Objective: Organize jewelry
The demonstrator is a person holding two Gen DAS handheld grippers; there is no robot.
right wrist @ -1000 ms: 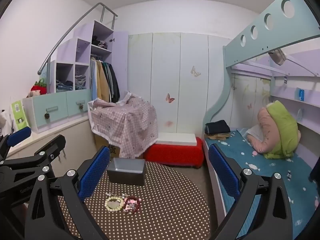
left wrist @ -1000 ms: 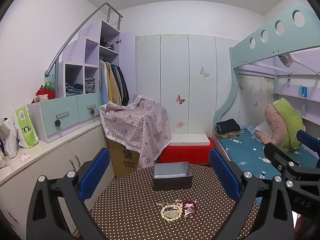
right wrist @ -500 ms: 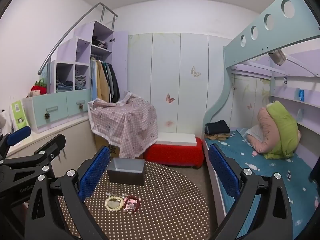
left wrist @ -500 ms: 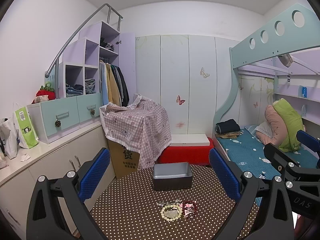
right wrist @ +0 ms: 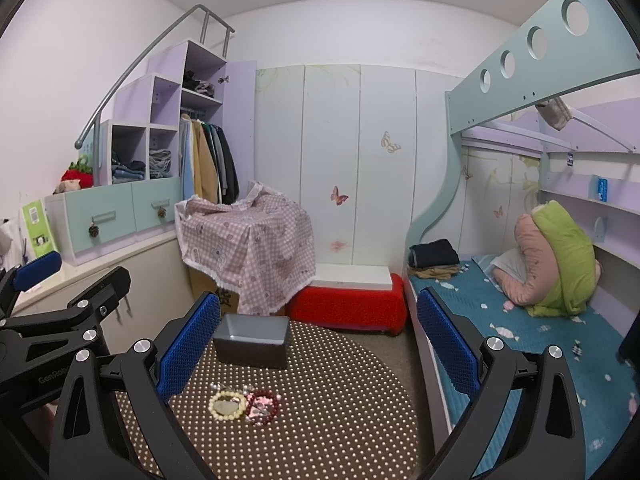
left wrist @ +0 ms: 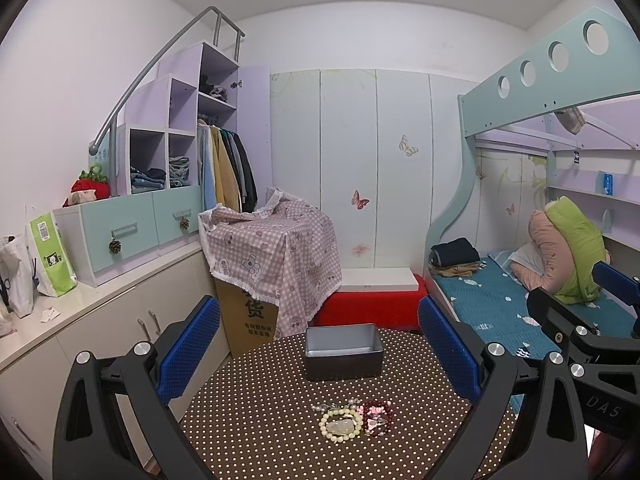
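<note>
Jaws on both grippers spread wide, nothing held. Left gripper [left wrist: 320, 356] hangs above the round brown polka-dot bench [left wrist: 280, 420], right gripper [right wrist: 318, 354] alongside it, further right, over the bench's edge.

Jewelry sits in a small cluster on the near part of the bench: a cream beaded bracelet [left wrist: 341, 424] with a pale pendant-like piece inside its ring, a dark red beaded bracelet [left wrist: 377, 423] touching it on the right, and what looks like a thin silvery chain with pearls [left wrist: 335, 405] just behind them, too small to be sure.

The dark grey rectangular metal box [left wrist: 343, 351] stands open further back on the bench, well apart from the pile. Its inside looks empty from here.

Progress: nothing sorted yet, I'd say. All pieces lie loose on the bench, none in the box. Left to do, by my guess: pick up each piece and drop it in the box. Neither gripper is down at the jewelry.
</note>
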